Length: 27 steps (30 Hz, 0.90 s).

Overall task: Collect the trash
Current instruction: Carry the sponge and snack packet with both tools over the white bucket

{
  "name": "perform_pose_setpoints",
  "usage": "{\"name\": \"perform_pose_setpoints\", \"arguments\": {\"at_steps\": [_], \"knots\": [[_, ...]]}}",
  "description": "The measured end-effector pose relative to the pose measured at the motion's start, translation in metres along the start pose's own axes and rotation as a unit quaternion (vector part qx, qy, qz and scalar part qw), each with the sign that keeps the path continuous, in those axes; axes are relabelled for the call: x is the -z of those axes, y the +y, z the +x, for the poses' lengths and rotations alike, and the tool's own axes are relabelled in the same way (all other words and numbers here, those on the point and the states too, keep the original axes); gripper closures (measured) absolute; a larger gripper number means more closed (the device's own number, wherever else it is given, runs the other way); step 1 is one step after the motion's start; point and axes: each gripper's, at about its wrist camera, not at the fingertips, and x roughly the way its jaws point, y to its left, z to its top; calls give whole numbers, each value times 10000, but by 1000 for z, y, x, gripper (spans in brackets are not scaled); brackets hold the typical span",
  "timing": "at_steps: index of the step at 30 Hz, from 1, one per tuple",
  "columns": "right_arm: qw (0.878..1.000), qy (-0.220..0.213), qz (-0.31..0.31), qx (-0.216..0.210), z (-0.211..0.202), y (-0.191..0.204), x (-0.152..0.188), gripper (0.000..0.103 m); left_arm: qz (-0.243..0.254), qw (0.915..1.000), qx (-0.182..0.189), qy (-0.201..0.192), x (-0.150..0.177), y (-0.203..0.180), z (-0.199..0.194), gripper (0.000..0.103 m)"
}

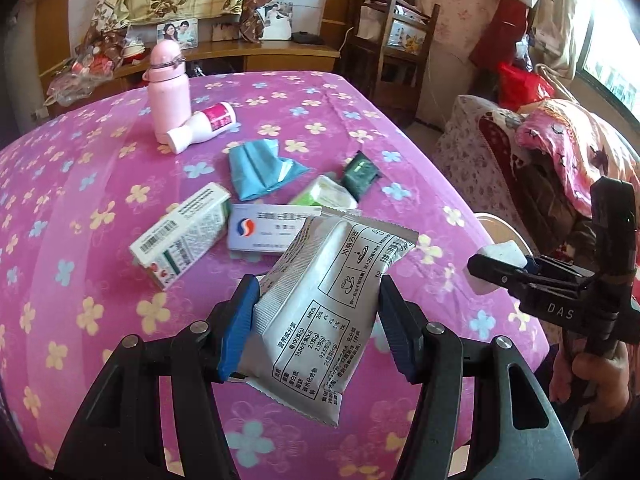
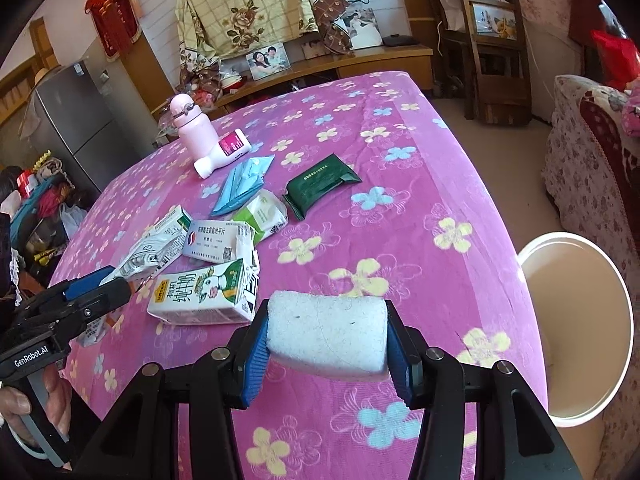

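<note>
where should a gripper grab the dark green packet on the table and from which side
The dark green packet lies flat and apart from the other litter. Come from above and pinch across its narrower width near the middle; its right side faces bare tablecloth, so that approach looks freest. Both grippers are full now.

Both cameras sit low behind their own fingers, close above the near edge of the table [image 1: 100,184], facing its far edge and the cabinet [image 1: 280,54] beyond. The left view looks from the left, the right view from nearer the right edge. Both show the boxes, packets and pink bottle [image 2: 188,128].
</note>
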Motion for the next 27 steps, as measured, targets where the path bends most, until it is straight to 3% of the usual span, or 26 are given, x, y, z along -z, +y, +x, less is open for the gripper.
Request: {"name": "perform_pose_setpoints", "arguments": {"at_steps": [27], "knots": [[9991, -17, 260, 327, -26, -51, 12, 53, 165, 9994, 290, 17, -8, -59, 20, 45]]}}
